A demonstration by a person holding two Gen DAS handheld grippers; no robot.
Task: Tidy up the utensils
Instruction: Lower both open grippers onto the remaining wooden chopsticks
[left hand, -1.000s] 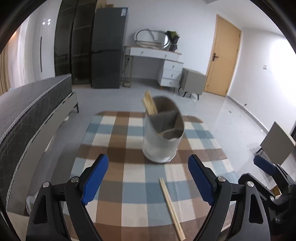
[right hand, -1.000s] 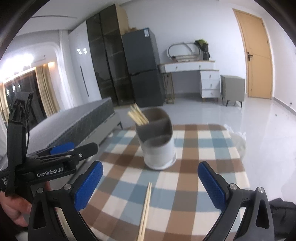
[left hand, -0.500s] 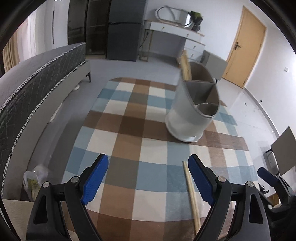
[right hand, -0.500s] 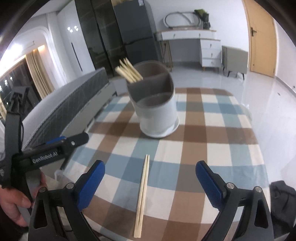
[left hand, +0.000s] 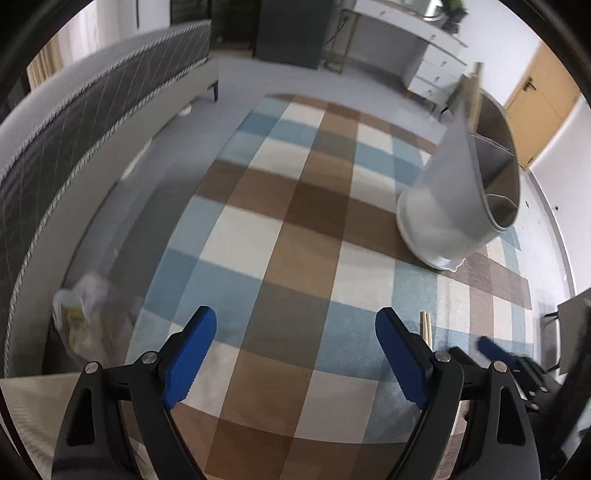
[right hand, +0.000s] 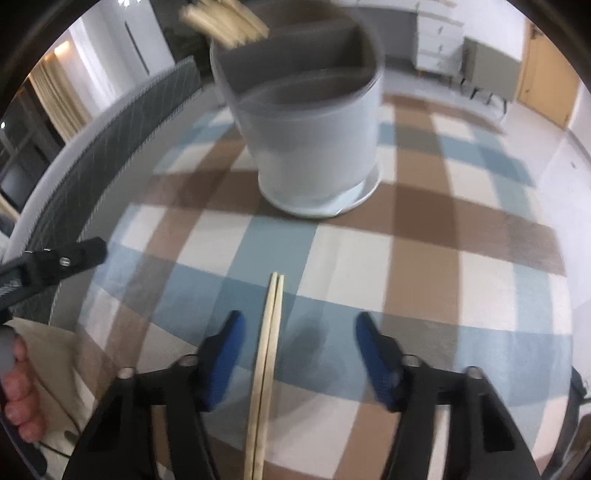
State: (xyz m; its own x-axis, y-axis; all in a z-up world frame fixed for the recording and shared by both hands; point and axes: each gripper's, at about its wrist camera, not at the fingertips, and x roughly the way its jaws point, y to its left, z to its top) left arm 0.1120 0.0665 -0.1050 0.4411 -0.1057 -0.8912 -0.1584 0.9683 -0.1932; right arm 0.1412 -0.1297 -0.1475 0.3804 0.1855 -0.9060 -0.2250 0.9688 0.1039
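A pair of wooden chopsticks (right hand: 271, 332) lies on the checked tablecloth (right hand: 424, 258), pointing toward the grey divided utensil holder (right hand: 310, 129). More chopsticks (right hand: 225, 18) stand in the holder's back compartment. My right gripper (right hand: 299, 328) hangs low over the lying pair with its jaws closing; the pair sits between them, nearer the left finger, and neither pad touches it. My left gripper (left hand: 295, 332) stands open over bare cloth, holding nothing. From the left wrist the holder (left hand: 454, 206) is at the right, and the chopsticks' tips (left hand: 426, 326) show just past the right finger.
A grey bed (left hand: 74, 122) runs along the table's left side, with a plastic bag (left hand: 88, 321) on the floor beside it. A white dresser (left hand: 436, 74) and a wooden door (left hand: 535, 96) stand at the back. A hand (right hand: 18, 387) holds the left gripper's handle.
Both grippers have come down and tilted toward the table. The right gripper now straddles the lying chopsticks and its jaws have narrowed. The left gripper's jaws stayed as wide.
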